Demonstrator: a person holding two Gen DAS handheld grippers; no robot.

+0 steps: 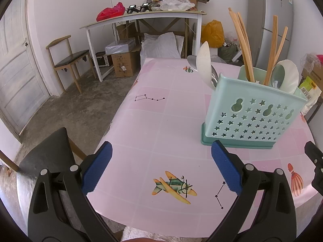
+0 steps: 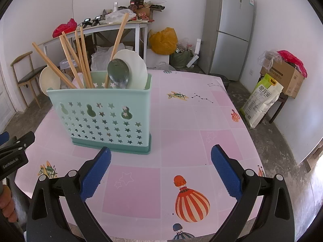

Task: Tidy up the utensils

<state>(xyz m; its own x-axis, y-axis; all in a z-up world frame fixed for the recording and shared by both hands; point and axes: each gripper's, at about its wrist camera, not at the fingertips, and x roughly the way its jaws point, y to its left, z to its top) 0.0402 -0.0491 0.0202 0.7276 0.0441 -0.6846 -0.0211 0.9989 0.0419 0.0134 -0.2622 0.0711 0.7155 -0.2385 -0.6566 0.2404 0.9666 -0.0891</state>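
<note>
A mint-green utensil holder (image 1: pixel 250 117) with star cut-outs stands on the pink table (image 1: pixel 161 133); it also shows in the right wrist view (image 2: pixel 105 117). It holds wooden chopsticks (image 2: pixel 80 60), a metal spoon (image 2: pixel 118 72) and white spoons (image 2: pixel 133 68). My left gripper (image 1: pixel 161 169) is open and empty, near the table's front edge, left of the holder. My right gripper (image 2: pixel 161 171) is open and empty, in front and right of the holder. The right gripper's tip shows at the left wrist view's right edge (image 1: pixel 315 161).
A chair (image 1: pixel 66 60) and a cluttered white desk (image 1: pixel 141 18) stand beyond the table. A grey fridge (image 2: pixel 230 28), a yellow bag (image 2: pixel 163 40), a rice sack (image 2: pixel 260 100) and a cardboard box (image 2: pixel 282 74) stand to the right. A black chair back (image 1: pixel 48 153) is at the table's left.
</note>
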